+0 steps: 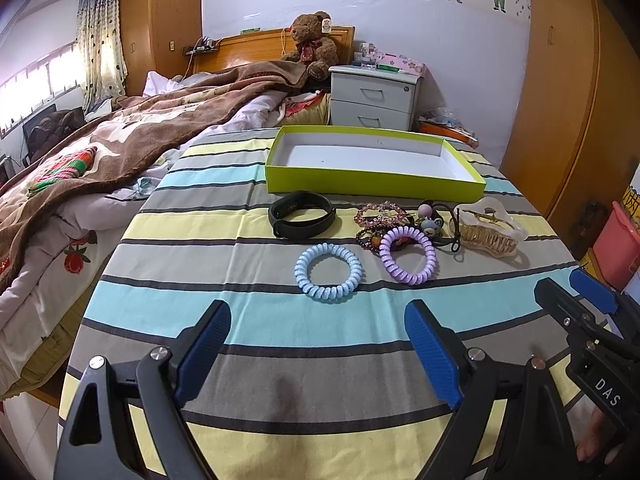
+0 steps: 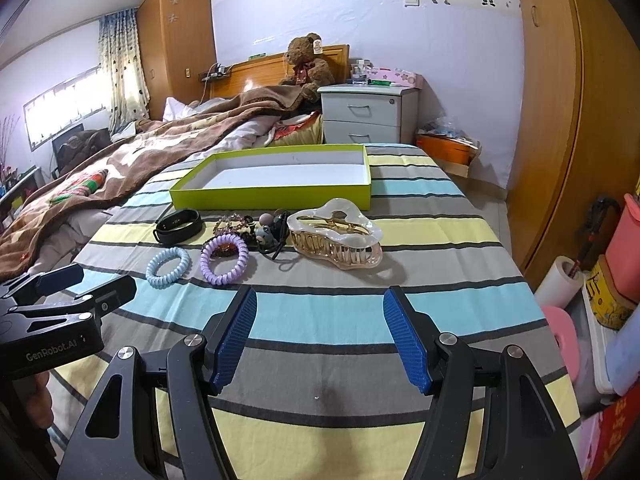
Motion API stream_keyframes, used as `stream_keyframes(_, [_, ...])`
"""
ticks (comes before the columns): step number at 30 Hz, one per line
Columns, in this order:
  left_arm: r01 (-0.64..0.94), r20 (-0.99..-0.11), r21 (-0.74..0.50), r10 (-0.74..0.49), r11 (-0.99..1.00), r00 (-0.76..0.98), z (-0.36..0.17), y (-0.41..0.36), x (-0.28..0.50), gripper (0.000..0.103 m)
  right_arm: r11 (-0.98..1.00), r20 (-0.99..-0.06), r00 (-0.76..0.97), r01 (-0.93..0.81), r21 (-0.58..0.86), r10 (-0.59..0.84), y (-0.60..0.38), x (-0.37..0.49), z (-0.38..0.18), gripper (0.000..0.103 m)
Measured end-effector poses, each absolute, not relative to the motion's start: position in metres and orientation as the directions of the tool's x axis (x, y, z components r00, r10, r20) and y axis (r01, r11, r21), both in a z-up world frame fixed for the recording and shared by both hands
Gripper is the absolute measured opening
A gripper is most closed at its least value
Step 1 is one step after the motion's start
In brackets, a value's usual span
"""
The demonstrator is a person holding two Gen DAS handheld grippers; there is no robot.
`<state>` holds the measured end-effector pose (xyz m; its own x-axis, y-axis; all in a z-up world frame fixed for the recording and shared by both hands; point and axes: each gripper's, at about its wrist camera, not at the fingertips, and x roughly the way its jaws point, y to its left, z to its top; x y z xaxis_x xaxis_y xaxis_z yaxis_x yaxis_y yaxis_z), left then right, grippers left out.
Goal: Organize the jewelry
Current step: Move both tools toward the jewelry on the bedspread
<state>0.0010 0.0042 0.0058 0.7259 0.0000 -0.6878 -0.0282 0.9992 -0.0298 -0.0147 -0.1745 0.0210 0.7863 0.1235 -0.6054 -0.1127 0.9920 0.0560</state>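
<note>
On the striped cloth a green box [image 1: 376,190] [image 2: 272,196] with a white inside stands open and empty. In front of it lie a black wristband [image 1: 302,219] [image 2: 179,226], a blue coil hair tie [image 1: 329,271] [image 2: 168,267], a purple coil hair tie [image 1: 408,255] [image 2: 224,259], beaded bracelets [image 1: 380,214] [image 2: 231,222], dark hair ties with charms [image 1: 434,220] [image 2: 272,232] and a large pearly claw clip [image 1: 490,230] [image 2: 336,236]. My left gripper [image 1: 318,320] is open and empty, short of the blue tie. My right gripper [image 2: 320,308] is open and empty, short of the claw clip.
A bed with a brown blanket [image 1: 120,140] lies to the left. A white nightstand [image 1: 374,94] and teddy bear [image 1: 310,46] stand behind. A wooden wardrobe [image 2: 552,120] and stacked containers [image 2: 616,280] are on the right, past the table edge.
</note>
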Motion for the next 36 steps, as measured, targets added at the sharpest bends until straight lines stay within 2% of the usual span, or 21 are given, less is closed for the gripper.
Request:
stream_keyframes(11, [-0.055, -0.708, -0.01, 0.032, 0.998, 0.705, 0.0046, 0.0035, 0.0035, 0.084, 0.992, -0.603, 0.788, -0.112, 0.055, 0.122, -0.175, -0.0149, 0.0222, 0.066])
stream_keyframes(36, [-0.065, -0.708, -0.006, 0.042, 0.998, 0.705, 0.0036, 0.003, 0.003, 0.084, 0.992, -0.608, 0.784, -0.111, 0.055, 0.121, -0.174, -0.0144, 0.0189, 0.066])
